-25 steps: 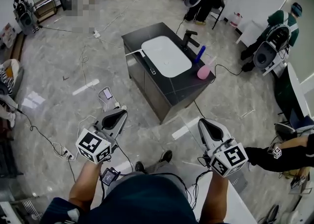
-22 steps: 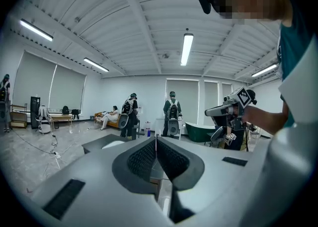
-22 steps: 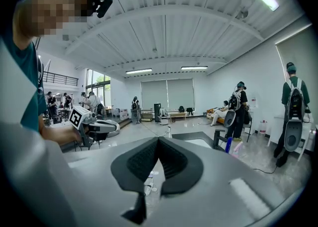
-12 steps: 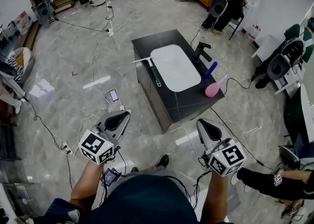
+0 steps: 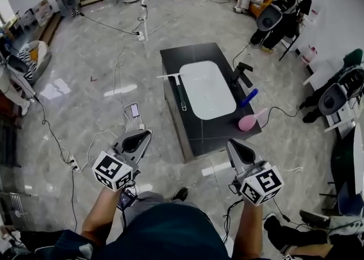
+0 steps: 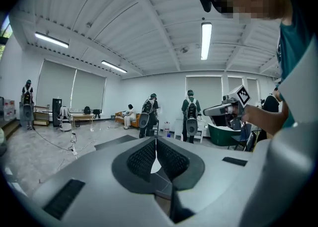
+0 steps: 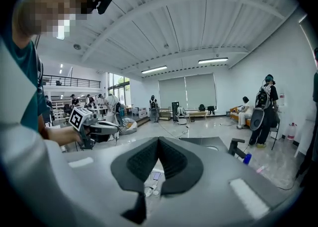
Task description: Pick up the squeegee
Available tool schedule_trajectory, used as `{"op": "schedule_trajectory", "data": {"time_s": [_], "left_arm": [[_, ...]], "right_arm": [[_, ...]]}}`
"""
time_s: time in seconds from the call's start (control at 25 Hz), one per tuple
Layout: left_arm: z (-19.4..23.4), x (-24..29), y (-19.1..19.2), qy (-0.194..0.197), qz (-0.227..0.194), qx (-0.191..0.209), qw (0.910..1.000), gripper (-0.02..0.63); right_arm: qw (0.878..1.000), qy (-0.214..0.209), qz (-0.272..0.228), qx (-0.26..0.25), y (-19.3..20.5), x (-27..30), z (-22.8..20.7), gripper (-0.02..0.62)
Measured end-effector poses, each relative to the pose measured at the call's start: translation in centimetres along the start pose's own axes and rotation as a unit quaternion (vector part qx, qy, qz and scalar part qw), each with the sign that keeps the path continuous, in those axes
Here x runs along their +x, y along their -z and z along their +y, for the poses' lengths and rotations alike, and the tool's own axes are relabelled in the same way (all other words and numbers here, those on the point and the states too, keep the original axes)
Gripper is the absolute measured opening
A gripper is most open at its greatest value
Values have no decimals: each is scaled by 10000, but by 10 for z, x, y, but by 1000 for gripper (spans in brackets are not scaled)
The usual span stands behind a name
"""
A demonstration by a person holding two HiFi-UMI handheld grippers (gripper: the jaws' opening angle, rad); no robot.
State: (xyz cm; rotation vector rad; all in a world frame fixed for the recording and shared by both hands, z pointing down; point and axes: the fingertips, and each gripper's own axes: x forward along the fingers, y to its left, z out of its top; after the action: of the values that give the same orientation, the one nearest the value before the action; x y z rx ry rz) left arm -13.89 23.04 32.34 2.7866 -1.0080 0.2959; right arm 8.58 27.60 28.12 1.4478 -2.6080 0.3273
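Left gripper point(image 5: 142, 134) and right gripper point(image 5: 232, 143) are held low at the near side, over the floor point(image 5: 85, 60) and well short of the worktop point(image 5: 215, 131). Each gripper's jaws are pressed together, with nothing between them. The squeegee point(image 5: 180, 91) is laid flat on the dark worktop, just beside the left edge of the white sink point(image 5: 208, 90), with its white blade at the far end.

No readable text (in any view)
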Motion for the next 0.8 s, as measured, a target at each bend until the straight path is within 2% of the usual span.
{"op": "schedule_trajectory", "data": {"time_s": [0.16, 0.4, 0.56, 0.8], "left_arm": [[0, 15, -4, -146, -13, -22, 9999, 6], [22, 53, -1, -79, 157, -37, 9998, 6], [45, 99, -1, 219, 176, -19, 9996, 7], [91, 158, -24, 603, 109, 22, 9981, 7]], "right_arm": [[9999, -121, 26, -15, 0, 8, -23, 11], [9998, -35, 76, 176, 7, 30, -55, 11], [9994, 239, 125, 200, 6, 49, -81, 11], [9973, 641, 176, 311, -8, 85, -108, 11]]}}
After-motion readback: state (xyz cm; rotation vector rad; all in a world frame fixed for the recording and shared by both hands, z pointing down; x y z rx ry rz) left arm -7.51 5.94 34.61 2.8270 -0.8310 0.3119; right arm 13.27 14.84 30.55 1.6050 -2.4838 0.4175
